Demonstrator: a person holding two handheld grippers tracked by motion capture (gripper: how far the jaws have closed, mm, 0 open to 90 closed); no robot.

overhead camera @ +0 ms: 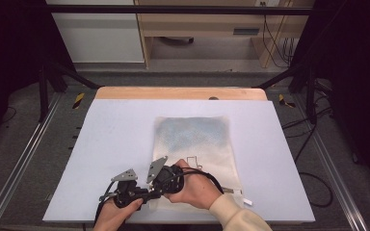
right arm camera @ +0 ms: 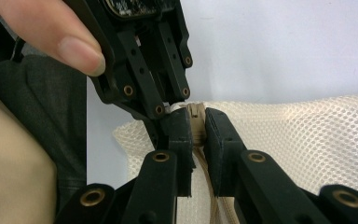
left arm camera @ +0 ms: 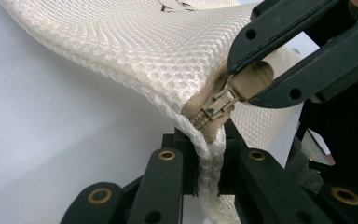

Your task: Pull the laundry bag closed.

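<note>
A white mesh bag (overhead camera: 197, 139) lies flat on the pale table (overhead camera: 115, 144); both grippers meet at its near left corner. My left gripper (left arm camera: 208, 140) is shut on the bag's corner seam (left arm camera: 205, 154), just below the beige zipper slider (left arm camera: 214, 107). My right gripper (right arm camera: 198, 126) is shut on the beige zipper pull (right arm camera: 196, 116), which also appears in the left gripper view as the pull (left arm camera: 261, 74) clamped by the right gripper (left arm camera: 244, 81). In the high view the left gripper (overhead camera: 147, 194) and right gripper (overhead camera: 161, 186) nearly touch. The left gripper (right arm camera: 168, 109) sits right behind the pull.
The bag's mesh (right arm camera: 298, 140) stretches away to the right of the zipper. A small white tag (overhead camera: 247, 201) sticks out at the bag's near right corner. A wooden strip (overhead camera: 180, 93) borders the table's far edge; metal rails (overhead camera: 24, 159) run along both sides.
</note>
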